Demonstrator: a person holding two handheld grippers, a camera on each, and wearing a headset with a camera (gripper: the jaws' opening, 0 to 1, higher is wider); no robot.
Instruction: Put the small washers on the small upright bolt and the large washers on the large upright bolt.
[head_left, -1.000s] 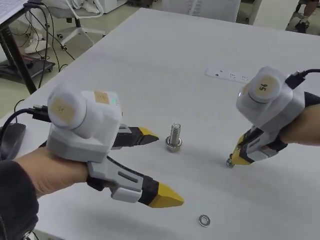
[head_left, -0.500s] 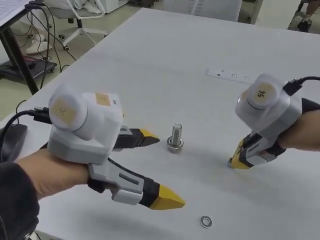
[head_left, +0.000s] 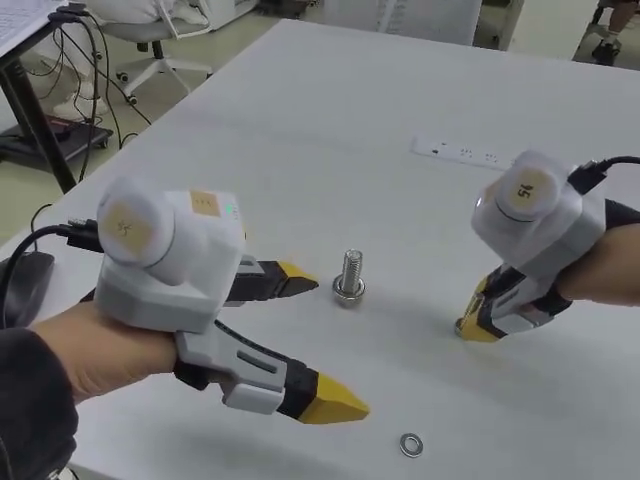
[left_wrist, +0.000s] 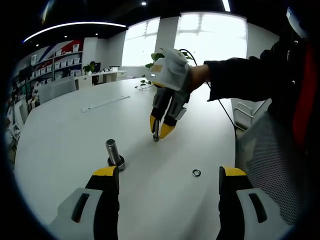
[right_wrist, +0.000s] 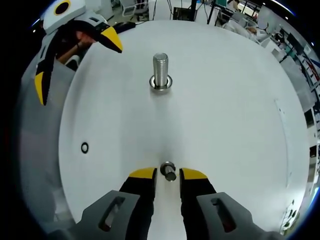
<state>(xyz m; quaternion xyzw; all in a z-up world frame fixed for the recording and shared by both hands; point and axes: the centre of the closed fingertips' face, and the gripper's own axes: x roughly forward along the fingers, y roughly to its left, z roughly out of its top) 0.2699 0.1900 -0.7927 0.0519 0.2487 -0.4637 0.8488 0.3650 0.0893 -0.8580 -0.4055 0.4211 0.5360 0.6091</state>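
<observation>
The large upright bolt (head_left: 348, 272) stands mid-table with a washer round its base; I also see the bolt (left_wrist: 113, 151) (right_wrist: 160, 69) from both grippers. The small upright bolt (right_wrist: 168, 171) stands between the yellow tips of my right gripper (right_wrist: 168, 175), whose jaws are only slightly apart and straddle it. In the head view the right gripper (head_left: 468, 326) points down at this small bolt (head_left: 460, 325). My left gripper (head_left: 325, 345) (left_wrist: 168, 175) is wide open with nothing in it, left of the large bolt. One loose small washer (head_left: 411, 444) (left_wrist: 196, 173) (right_wrist: 84, 147) lies flat near the front edge.
A white power strip (head_left: 455, 151) lies at the back right of the white table (head_left: 300, 130). Beyond the table's left edge are an office chair (head_left: 150, 30), cables and a dark desk leg (head_left: 30, 110). The left gripper (right_wrist: 75, 62) shows at the right gripper view's upper left.
The right gripper has tipped a little more upright over the small bolt. The left gripper, large bolt and loose washer have kept their places; the head camera shifted slightly.
</observation>
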